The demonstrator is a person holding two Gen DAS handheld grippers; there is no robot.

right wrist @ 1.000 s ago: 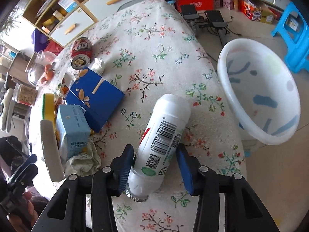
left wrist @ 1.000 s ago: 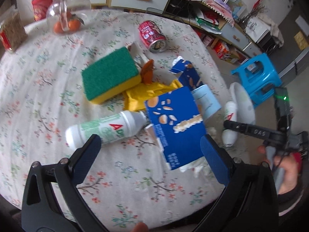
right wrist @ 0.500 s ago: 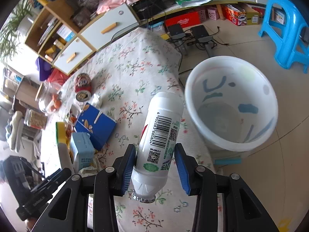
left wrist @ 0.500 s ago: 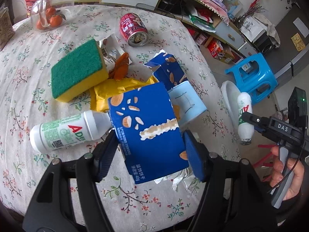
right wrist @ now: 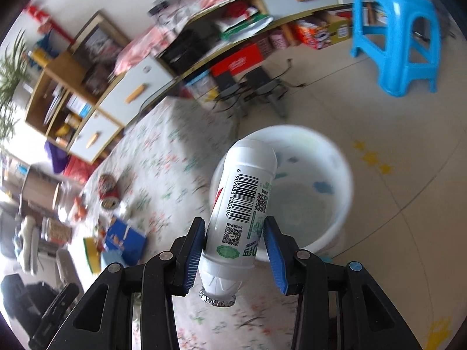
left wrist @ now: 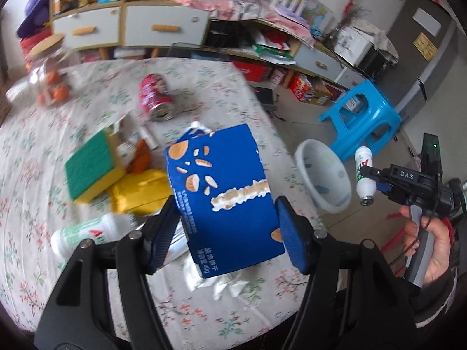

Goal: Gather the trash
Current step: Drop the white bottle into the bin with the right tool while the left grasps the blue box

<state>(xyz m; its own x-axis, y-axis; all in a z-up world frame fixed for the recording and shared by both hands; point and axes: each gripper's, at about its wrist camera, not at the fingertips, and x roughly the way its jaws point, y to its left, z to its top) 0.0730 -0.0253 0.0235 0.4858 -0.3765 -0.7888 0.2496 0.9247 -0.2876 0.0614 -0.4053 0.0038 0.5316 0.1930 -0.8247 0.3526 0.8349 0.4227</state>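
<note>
Pinching a flat blue cardboard box (left wrist: 221, 195) with printed biscuit pictures between the ribbed blue pads of the left tool (left wrist: 226, 230), raised above the table (left wrist: 35, 151). Gripping a smooth white plastic bottle (right wrist: 242, 215) with the right tool (right wrist: 233, 250), pads pressed on the lower body near the crimped foil mouth, barcode facing the camera, rounded base pointing away. Hanging tilted over the round white plastic bucket (right wrist: 344, 192), standing on the pale tiled floor just beside the table edge.

Lying on the floral cloth under the box: crumpled white tissue (left wrist: 221, 283), a second white bottle (left wrist: 87, 233) with green label on its side, a wrinkled yellow wrapper (left wrist: 140, 192), a rectangular sponge (left wrist: 90, 169) with rough green top and yellow foam, a dented red can (left wrist: 154, 99) on its side. Standing further back near the table's far edge, a round glass jar (left wrist: 49, 73) with wooden lid and orange fruits inside, blurred.

Standing on the floor beyond the bucket, a bright blue plastic stool (right wrist: 394, 38). Showing in the left view also the right tool (left wrist: 368, 179) with its bottle, held by a bare hand (left wrist: 429, 248).
</note>
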